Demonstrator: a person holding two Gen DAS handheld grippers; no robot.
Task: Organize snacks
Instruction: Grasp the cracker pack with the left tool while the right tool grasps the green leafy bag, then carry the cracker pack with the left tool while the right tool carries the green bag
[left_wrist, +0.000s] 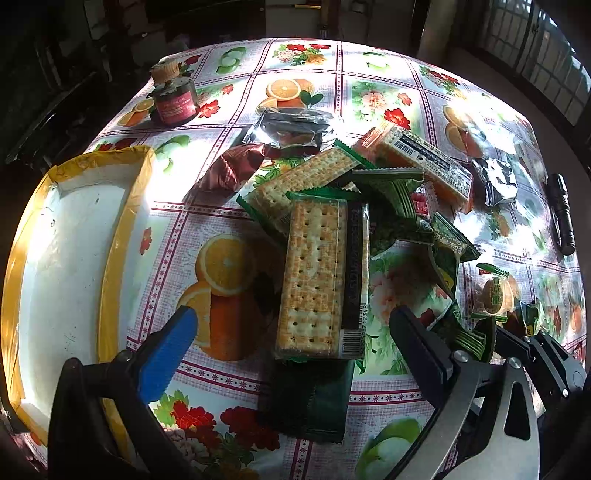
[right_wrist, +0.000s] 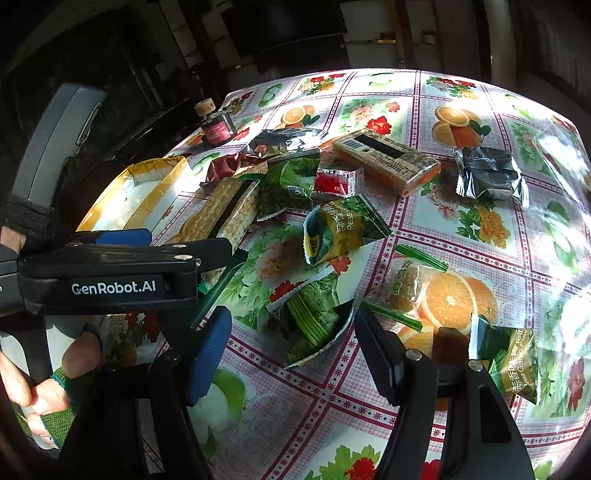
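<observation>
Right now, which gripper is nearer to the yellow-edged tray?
Left. The left gripper hangs open just beside the tray, over a cracker pack. The right gripper is open farther away, over a green pea packet.

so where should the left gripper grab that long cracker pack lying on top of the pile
Take the cracker pack across its narrow width near the close end, coming from above. It lies flat and points lengthwise away from the left gripper, whose open fingers already straddle that end. The far end rests on other packets, so the near end is freer.
</observation>
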